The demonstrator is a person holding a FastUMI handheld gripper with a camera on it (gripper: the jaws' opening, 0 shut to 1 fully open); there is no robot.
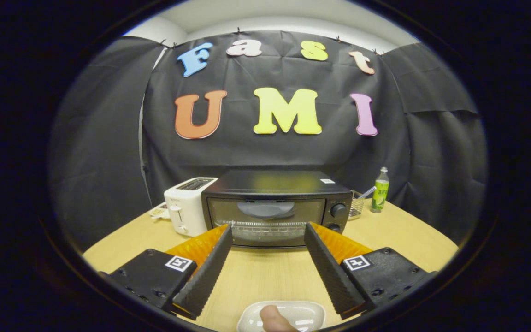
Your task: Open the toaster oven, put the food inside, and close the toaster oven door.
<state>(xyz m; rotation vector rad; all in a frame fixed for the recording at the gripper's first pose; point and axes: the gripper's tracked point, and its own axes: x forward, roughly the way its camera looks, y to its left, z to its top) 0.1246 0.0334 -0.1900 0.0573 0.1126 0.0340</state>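
Wooden table (399,240) carries a black toaster oven (277,207), door closed, with a white toaster (187,210) touching its left side and a green bottle (380,190) off to its right. Gripper (268,233) spread wide, empty, aimed at the oven. Food on a dish (281,317) sits below the fingers.

The gripper (268,230) hangs wide open over the bench (404,235), holding nothing, facing the closed toaster oven (277,207) at the far edge. A dish (304,313) with food (272,319) lies at the near edge.

black toaster oven (276,207) | white toaster (187,205) | green bottle (380,191)
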